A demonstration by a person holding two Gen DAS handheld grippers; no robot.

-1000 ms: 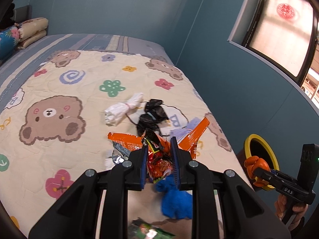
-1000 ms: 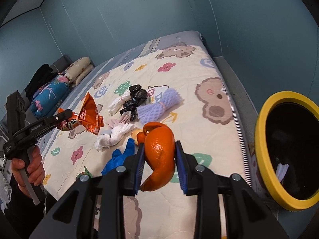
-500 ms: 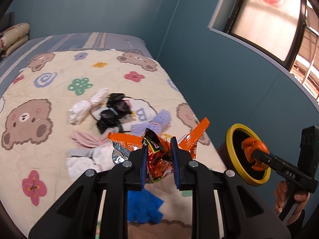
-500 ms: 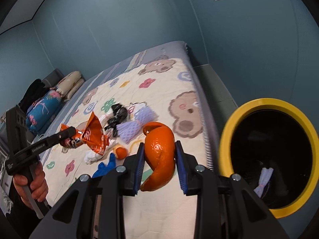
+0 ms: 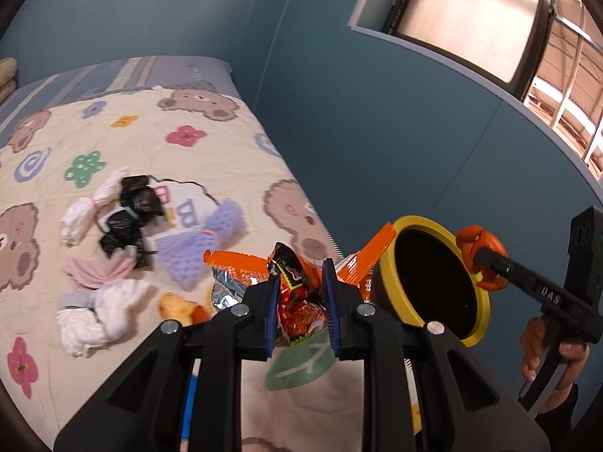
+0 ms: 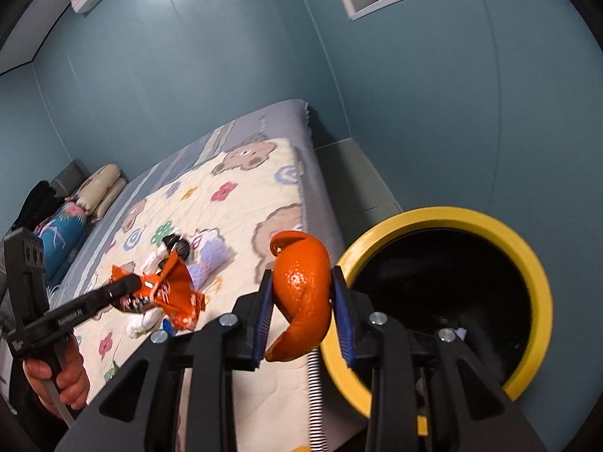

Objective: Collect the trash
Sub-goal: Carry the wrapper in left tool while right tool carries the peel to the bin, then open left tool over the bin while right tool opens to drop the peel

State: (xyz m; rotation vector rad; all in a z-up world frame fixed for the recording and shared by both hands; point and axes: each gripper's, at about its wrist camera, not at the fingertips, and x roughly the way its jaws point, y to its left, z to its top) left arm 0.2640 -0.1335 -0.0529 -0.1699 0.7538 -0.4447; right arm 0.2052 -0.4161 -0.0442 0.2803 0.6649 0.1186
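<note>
My left gripper (image 5: 299,314) is shut on an orange snack wrapper (image 5: 297,286), held over the bed's right edge beside the yellow-rimmed black bin (image 5: 437,278). My right gripper (image 6: 301,303) is shut on an orange peel (image 6: 303,290), held just left of the bin's rim (image 6: 535,263). The peel (image 5: 480,248) shows in the left wrist view above the bin's far rim. The wrapper (image 6: 169,295) shows in the right wrist view over the bed. White paper lies inside the bin (image 6: 461,333).
On the bear-pattern quilt (image 5: 150,139) lie a purple foam net (image 5: 211,241), black plastic (image 5: 130,214), white wads (image 5: 98,312), pink cloth (image 5: 98,271) and a small orange piece (image 5: 177,307). Blue walls and a window (image 5: 471,19) stand on the right. Pillows (image 6: 86,196) are at the bed's head.
Both grippers have swung right toward the bin with their loads. The peel went from over the bed to beside the bin's rim. The wrapper came to the bed's edge.
</note>
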